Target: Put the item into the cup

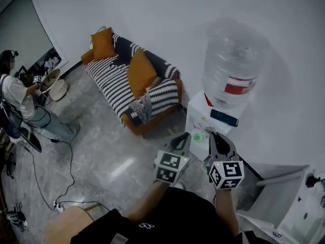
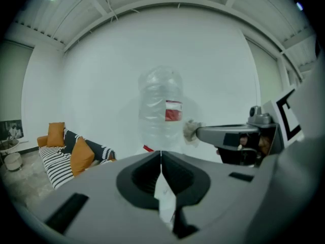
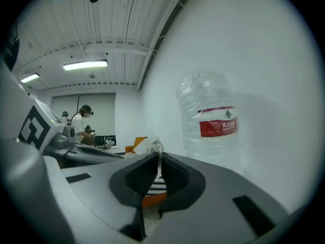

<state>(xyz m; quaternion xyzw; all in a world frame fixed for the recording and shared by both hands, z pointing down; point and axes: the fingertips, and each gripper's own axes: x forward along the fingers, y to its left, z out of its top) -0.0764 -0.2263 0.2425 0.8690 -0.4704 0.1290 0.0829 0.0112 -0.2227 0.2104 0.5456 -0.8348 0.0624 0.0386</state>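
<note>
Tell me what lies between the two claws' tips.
In the head view, a green cup stands on the white dispenser between the left claw and the right claw, which pinches a whitish item.
</note>
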